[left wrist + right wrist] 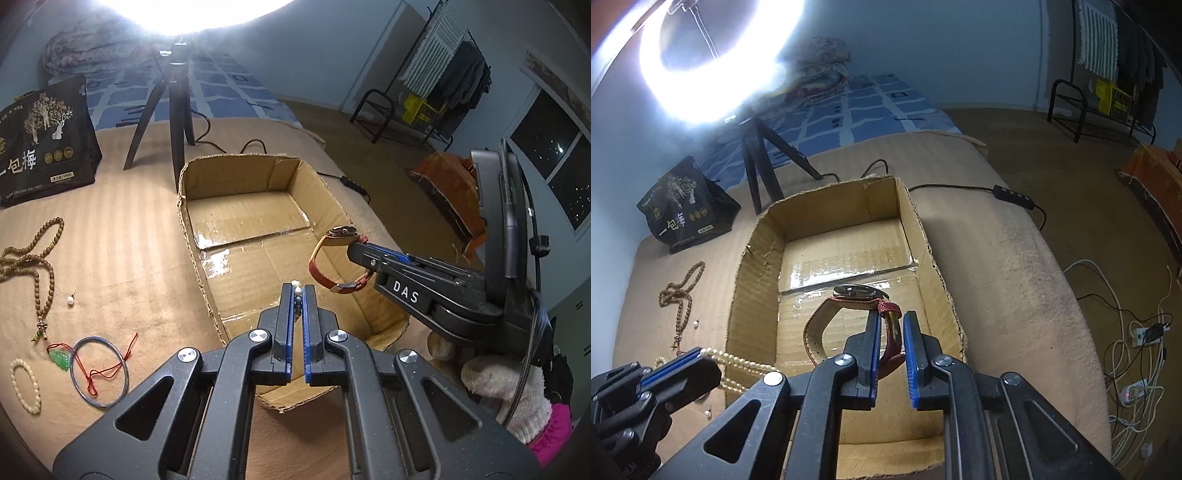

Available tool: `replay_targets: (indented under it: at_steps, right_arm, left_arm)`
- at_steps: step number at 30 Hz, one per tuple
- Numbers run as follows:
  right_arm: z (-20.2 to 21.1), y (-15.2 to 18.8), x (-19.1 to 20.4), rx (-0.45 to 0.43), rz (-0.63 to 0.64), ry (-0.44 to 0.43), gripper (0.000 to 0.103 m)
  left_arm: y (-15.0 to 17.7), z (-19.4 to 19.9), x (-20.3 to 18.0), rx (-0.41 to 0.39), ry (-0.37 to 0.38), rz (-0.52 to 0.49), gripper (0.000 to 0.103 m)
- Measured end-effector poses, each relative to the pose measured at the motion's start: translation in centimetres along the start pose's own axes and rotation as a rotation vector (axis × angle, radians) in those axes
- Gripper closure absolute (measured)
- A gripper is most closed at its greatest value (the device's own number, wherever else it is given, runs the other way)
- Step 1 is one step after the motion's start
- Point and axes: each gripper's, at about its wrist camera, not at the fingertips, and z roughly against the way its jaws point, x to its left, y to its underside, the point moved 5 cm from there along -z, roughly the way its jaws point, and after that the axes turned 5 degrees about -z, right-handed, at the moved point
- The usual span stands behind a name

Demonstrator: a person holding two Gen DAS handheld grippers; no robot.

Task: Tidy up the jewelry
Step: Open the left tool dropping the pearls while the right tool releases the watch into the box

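Item one, a wristwatch (862,293): a round dark-faced case on a red woven strap with a pale lining, buckle hanging at the free end. It is held over the open cardboard box (757,236), clear of the box floor, with the right gripper (891,317) clamped on the strap just beside the case. The case is judged the heavy, rigid part and the strap limp, so the watch is likely to swing from a strap hold; the crystal is judged prone to scratching, and a low release is advised. Item two, a pearl necklace (738,360): cream beads in a loose doubled strand, pinched by the left gripper (296,286), whose jaws are closed on a few beads, the rest draped over the near left rim of the box. It is judged light, wholly limp and slippery bead to bead; a hold across several beads is preferred to a hold on one. Items not yet boxed, laid on the tan blanket (122,236) left of the box: a brown bead mala (35,254), a loose pearl drop (70,301), a green jade pendant (59,359) on red cord, a thin blue bangle (99,371), judged stiff and brittle, and a pale bead bracelet (25,384). The box floor is seen bare, taped along its seam.
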Motion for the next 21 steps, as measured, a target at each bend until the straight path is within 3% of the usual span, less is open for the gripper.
replay_targets:
  at_steps: [7,10,11,13,14,15,21]
  right_arm:
    - [-0.9,0.1,-0.5,0.021,-0.011,0.005,0.092]
    - [-0.8,0.1,-0.7,0.015,-0.018,0.000,0.082]
    - [-0.7,0.0,-0.7,0.008,-0.019,0.003,0.071]
    - [-0.3,-0.2,-0.7,-0.007,-0.020,0.004,0.053]
    - [-0.1,-0.3,-0.7,-0.015,-0.022,0.007,0.041]
    - [0.1,-0.5,-0.7,-0.026,-0.023,0.013,0.032]
    - [1.1,-1.0,-1.0,-0.050,-0.049,0.015,0.019]
  left_arm:
    - [0.5,-0.8,0.1,0.025,-0.006,-0.011,0.102]
    - [0.6,-0.9,0.2,0.033,-0.012,-0.014,0.102]
    - [0.6,-1.0,0.2,0.038,-0.016,-0.017,0.100]
    - [0.7,-0.9,0.2,0.044,-0.029,-0.025,0.077]
    - [0.7,-0.9,0.2,0.040,-0.041,-0.028,0.056]
    - [0.7,-0.8,0.2,0.035,-0.048,-0.031,0.047]
    - [1.0,-0.2,0.5,0.032,-0.073,-0.038,0.047]
